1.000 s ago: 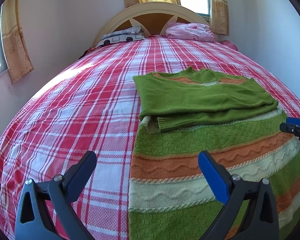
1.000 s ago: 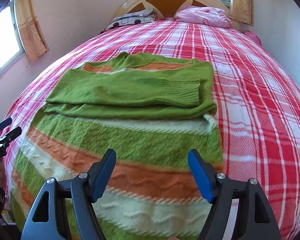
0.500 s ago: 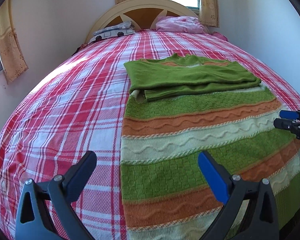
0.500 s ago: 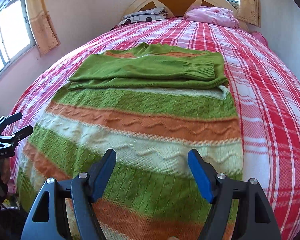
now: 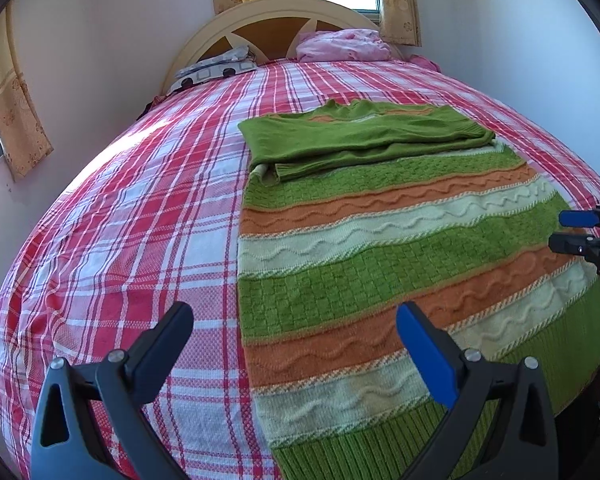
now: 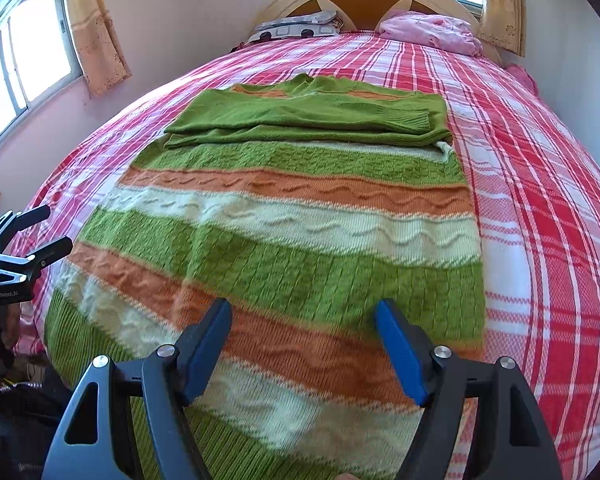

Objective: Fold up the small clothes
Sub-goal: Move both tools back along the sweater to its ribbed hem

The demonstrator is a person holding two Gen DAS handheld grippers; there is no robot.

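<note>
Green, orange and cream stripes fill the near end of the bed: the knitted sweater (image 6: 292,236) lies flat on the red-and-white plaid bedspread (image 5: 132,216), its ribbed hem at the near edge and both green sleeves (image 6: 308,120) folded across the chest at the far end. The left tool (image 5: 296,332) hovers over the sweater's left edge, one finger above plaid and the other above knit, its fingers wide apart and empty. The right tool (image 6: 304,332) hangs over the lower stripes, also spread wide with nothing between its blue pads (image 6: 400,352). Each tool shows at the side of the other's view, off the sweater's flanks. Nothing lies on the knit itself to block a grab. Up at the top of the bed, well apart from the sweater, a pink bundle of cloth (image 6: 432,32) and a grey patterned pillow (image 5: 216,68) rest against the curved cream headboard (image 5: 276,16). Yellow curtains (image 6: 96,28) hang by the windows on the pale walls.
</note>
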